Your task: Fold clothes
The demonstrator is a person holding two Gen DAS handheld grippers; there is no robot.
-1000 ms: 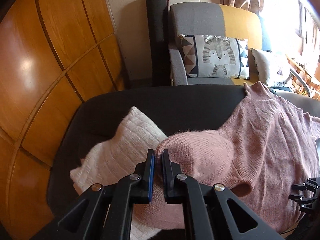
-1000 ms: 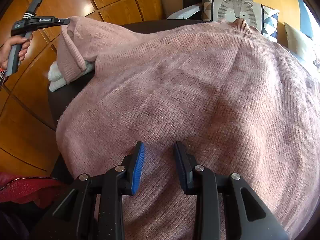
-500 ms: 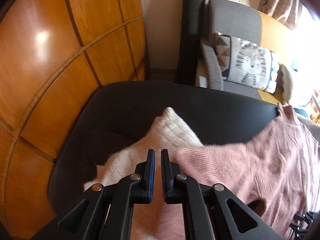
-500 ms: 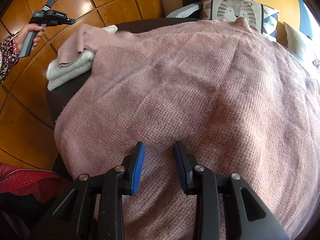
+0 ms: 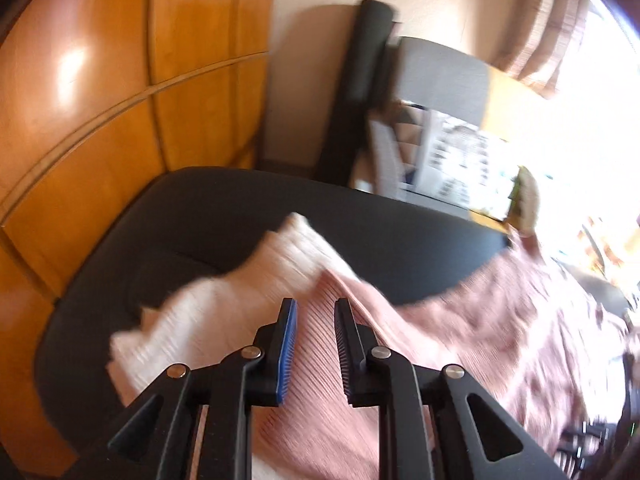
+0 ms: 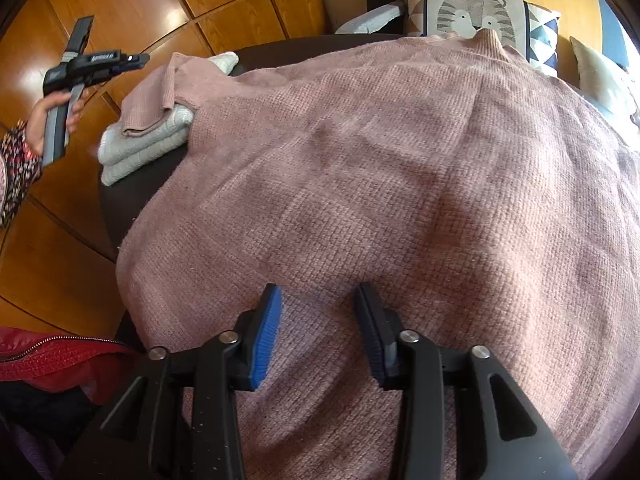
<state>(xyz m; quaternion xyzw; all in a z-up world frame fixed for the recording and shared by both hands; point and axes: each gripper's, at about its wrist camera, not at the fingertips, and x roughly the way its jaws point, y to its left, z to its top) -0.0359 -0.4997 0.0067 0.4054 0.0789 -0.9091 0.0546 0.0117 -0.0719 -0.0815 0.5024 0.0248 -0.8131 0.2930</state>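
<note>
Since a second ago the left gripper [image 5: 315, 309] has let go of the pink sleeve [image 6: 154, 98] and parted its jaws; it now holds nothing, hovering above the sleeve, which lies dropped over 1 folded white sweater [image 6: 140, 146]. Nearest, the right gripper [image 6: 316, 296] stays put with its 2 fingers apart, empty, just over the hem of 1 pink sweater [image 6: 400, 184] spread flat across the dark table [image 5: 224, 216]. At the left, a hand [image 6: 52, 114] holds the other tool. Beyond the table stands 1 grey chair [image 5: 440, 76] with 1 tiger cushion [image 6: 472, 12].
</note>
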